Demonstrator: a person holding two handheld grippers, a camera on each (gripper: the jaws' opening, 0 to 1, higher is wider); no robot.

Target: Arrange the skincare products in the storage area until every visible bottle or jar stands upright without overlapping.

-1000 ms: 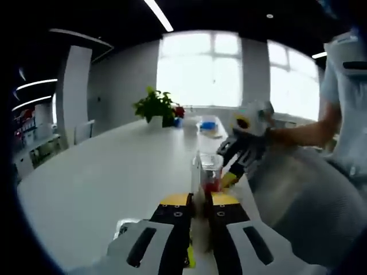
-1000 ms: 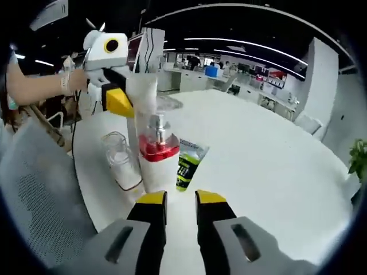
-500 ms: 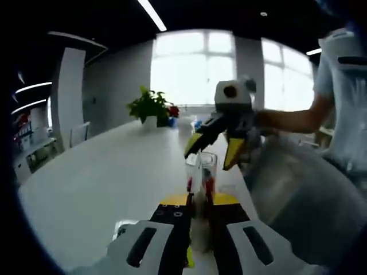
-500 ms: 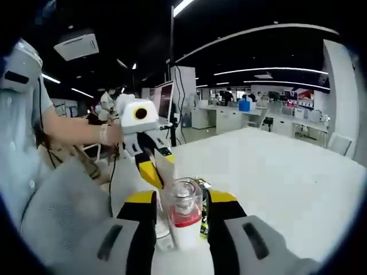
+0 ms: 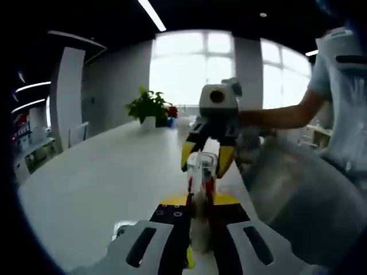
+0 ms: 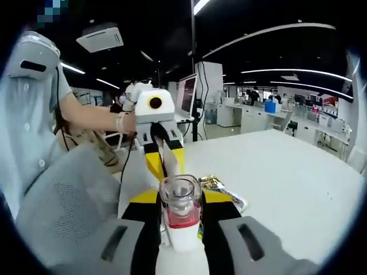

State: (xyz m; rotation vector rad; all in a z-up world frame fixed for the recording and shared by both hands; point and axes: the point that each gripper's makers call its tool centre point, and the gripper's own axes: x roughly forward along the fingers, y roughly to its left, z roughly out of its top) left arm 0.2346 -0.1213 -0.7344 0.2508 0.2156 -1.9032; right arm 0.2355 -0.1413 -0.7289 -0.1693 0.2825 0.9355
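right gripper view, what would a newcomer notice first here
The pump bottle with its clear cap and red collar, upright between the right gripper's yellow-tipped jaws at bottom centre. Just behind it the left gripper holds a white tube, and a green sachet lies flat on the white table to the right.

Daylight from large windows [image 5: 209, 69] blows out to white glare in the left gripper view, leaving the plant [image 5: 150, 106] dim. Ceiling strip lights [image 6: 298, 71] brighten the right gripper view's dark office. Both pictures are soft, bending strongly toward their edges.
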